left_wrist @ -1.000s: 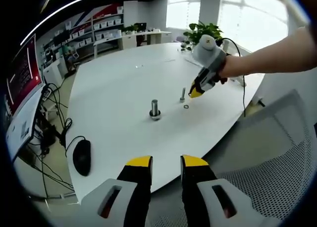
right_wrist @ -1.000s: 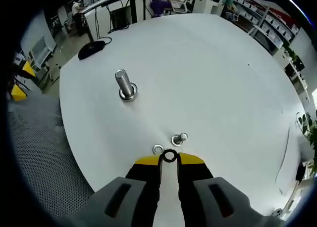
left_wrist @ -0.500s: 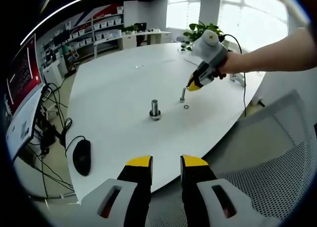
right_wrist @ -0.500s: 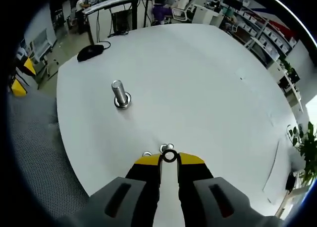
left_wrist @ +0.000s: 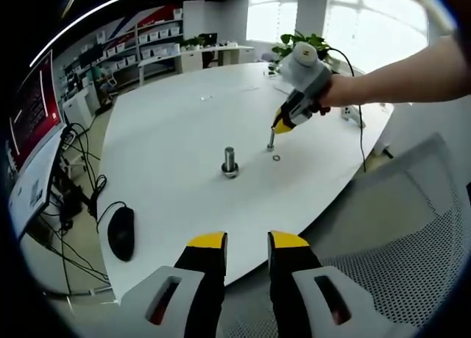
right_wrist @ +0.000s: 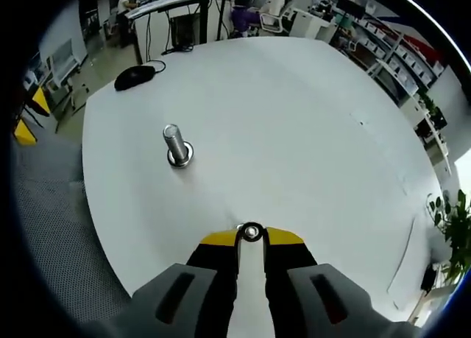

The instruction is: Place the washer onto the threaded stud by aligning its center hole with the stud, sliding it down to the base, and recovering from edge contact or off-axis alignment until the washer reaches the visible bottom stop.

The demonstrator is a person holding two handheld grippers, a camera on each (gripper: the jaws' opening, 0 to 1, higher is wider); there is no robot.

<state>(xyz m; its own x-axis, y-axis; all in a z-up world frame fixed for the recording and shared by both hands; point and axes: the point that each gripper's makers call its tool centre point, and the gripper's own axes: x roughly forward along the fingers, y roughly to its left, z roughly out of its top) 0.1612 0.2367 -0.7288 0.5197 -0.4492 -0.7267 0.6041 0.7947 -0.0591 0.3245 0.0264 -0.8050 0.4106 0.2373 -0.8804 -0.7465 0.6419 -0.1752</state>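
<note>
My right gripper (right_wrist: 252, 236) is shut on a small metal washer (right_wrist: 252, 232) held flat at its fingertips. In the left gripper view, the right gripper (left_wrist: 282, 125) is held by a person's hand just above the thin threaded stud (left_wrist: 271, 141) standing on the white table (left_wrist: 169, 132). A loose washer (left_wrist: 276, 158) lies beside that stud. From the right gripper view the thin stud is hidden under the jaws. A thicker stud with a washer at its base (right_wrist: 176, 146) stands to the left. My left gripper (left_wrist: 246, 242) is open off the table's near edge, holding nothing.
The thick stud (left_wrist: 229, 163) is left of the thin one. A black mouse (left_wrist: 121, 233) with its cable lies near the table's left edge. A mesh chair (left_wrist: 412, 235) sits to the right. A cable and a plant (left_wrist: 298, 47) are at the table's far side.
The right gripper has carried the washer up and leftward over the thin stud. That stud and the loose washer have slipped out of sight under the jaws in the right gripper view. The left gripper stayed still.
</note>
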